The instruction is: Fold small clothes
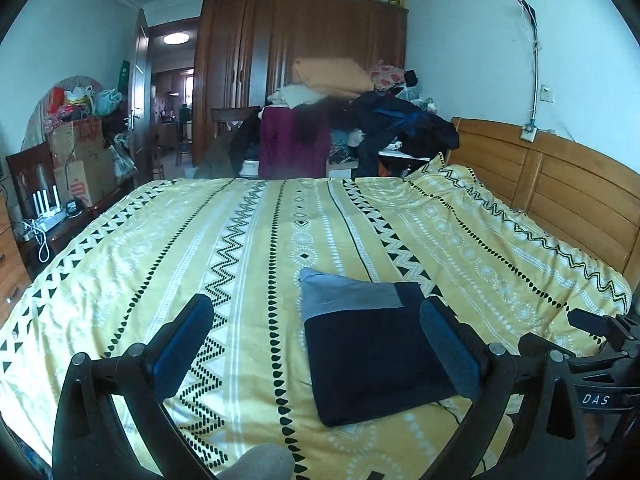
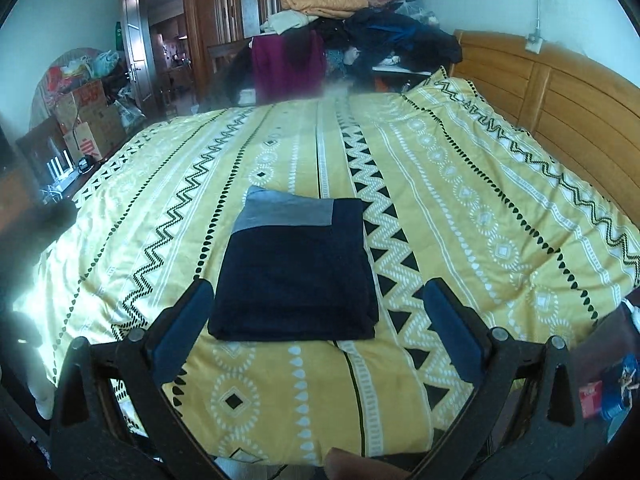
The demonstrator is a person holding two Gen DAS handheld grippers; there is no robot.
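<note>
The left wrist view is showing the right gripper [image 1: 600, 336] poking in at its right edge, a black frame lettered "DAS"; the right wrist view is showing no such neighbour, only a dark blur at its left edge. The folded garment [image 2: 294, 276], a navy square of soft knit with a grey band across its far corner, is lying flat on the yellow patterned quilt [image 2: 460, 200], just ahead of the right gripper [image 2: 318, 316] and between its blue-padded fingers. For the left gripper [image 1: 316, 336] it is sitting ahead and toward the right finger. Both grippers are hovering over the bed with fingers spread wide, pinching nothing. A fingertip [image 2: 360, 466] is showing at the bottom edge.
</note>
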